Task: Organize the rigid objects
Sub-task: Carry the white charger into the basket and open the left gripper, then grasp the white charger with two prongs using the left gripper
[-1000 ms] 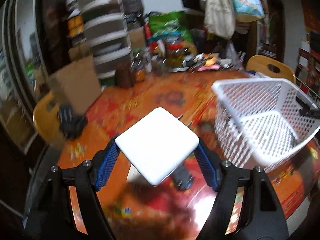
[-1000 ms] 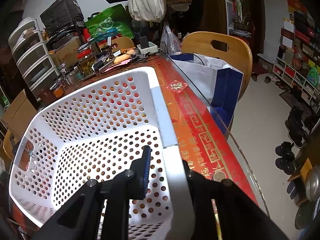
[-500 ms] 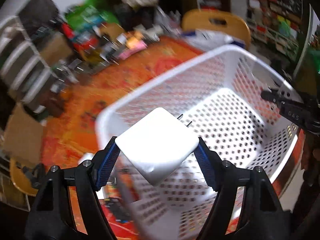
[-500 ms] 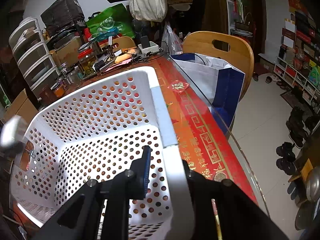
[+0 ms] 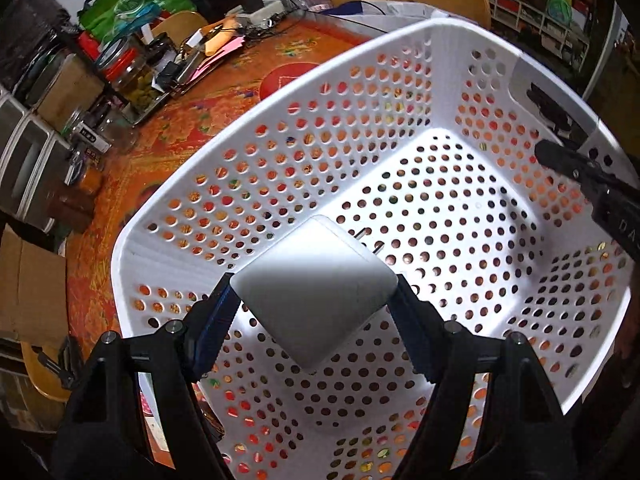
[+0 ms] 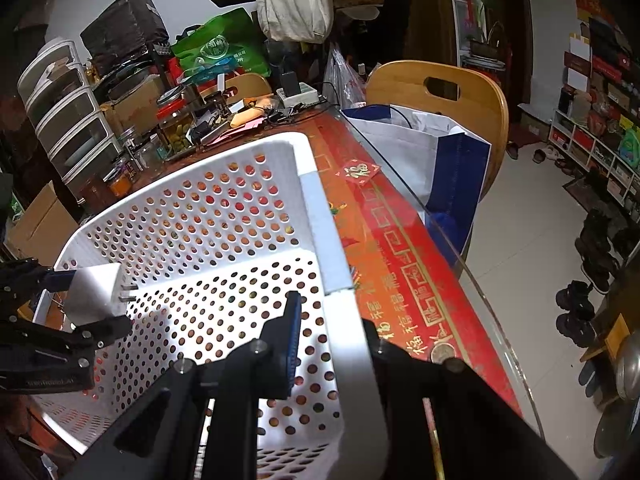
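Left gripper (image 5: 314,300) clamps a white square power adapter (image 5: 316,288) by opposite corners, two metal prongs pointing forward, held above the floor of the white perforated basket (image 5: 248,184). Right gripper (image 6: 332,320) pinches the basket's rim. Basket sits on the red-patterned table (image 6: 404,264); nothing visible on its floor.

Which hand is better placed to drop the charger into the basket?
Left. Its tool already grips the charger over the basket floor. The right tool is clamped on the basket's rim.
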### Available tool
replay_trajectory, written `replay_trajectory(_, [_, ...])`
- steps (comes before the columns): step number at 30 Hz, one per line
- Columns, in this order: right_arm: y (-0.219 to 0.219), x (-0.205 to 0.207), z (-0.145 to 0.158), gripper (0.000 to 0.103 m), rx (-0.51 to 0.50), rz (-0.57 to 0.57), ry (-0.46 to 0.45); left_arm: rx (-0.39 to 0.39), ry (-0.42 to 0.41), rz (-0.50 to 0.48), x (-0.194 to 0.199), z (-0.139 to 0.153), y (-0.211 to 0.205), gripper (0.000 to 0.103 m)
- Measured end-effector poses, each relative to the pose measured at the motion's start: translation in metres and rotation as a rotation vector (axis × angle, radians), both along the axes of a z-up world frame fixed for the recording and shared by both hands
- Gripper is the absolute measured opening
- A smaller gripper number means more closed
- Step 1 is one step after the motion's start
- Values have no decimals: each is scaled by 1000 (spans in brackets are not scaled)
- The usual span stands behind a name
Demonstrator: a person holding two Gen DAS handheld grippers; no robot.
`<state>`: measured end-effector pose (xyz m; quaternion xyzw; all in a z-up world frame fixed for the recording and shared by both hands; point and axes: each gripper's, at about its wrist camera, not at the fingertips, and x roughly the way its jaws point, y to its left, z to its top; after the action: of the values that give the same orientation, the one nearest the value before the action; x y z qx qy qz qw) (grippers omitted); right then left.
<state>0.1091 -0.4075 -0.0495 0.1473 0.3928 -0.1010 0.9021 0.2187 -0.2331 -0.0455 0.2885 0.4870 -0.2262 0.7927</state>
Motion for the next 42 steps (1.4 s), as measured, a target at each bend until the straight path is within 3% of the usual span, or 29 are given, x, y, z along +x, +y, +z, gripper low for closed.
replay_trajectory(11, [-1, 0, 0, 16, 2, -1, 2, 57, 65, -17, 5, -16, -1, 73])
replay_trajectory(15, [-1, 1, 0, 16, -2, -1, 11, 40, -29, -24, -4, -1, 6, 88])
replay_trajectory(19, [-1, 1, -1, 16, -2, -4, 15, -116, -50, 34, -8, 40, 45, 89])
replay_trajectory(21, [-1, 1, 0, 16, -1, -3, 16, -203, -89, 59, -16, 68, 75, 90])
replay_trajectory(23, [-1, 1, 0, 16, -2, -1, 18, -281, -173, 112, -27, 101, 121, 99])
replay_trajectory(25, [0, 1, 0, 16, -8, 1, 20, -314, -241, 181, -31, 118, 161, 103])
replay_trajectory(27, [0, 2, 0, 16, -8, 3, 20, -325, -252, 256, -25, 120, 201, 103])
replay_trajectory(30, [0, 3, 0, 16, -5, 0, 17, -356, -192, 386, -2, 95, 258, 103])
replay_trajectory(32, [0, 3, 0, 16, -5, -2, 13, -356, -108, 465, 22, 60, 286, 103])
replay_trajectory(36, [1, 3, 1, 16, -10, 0, 14, -313, -3, 489, 61, 3, 293, 103])
replay_trajectory(39, [1, 4, 1, 16, -7, -3, 19, -336, 73, 450, 79, -23, 281, 103])
replay_trajectory(42, [1, 4, 0, 16, -7, -9, 24, -289, 105, 416, 98, -40, 263, 99])
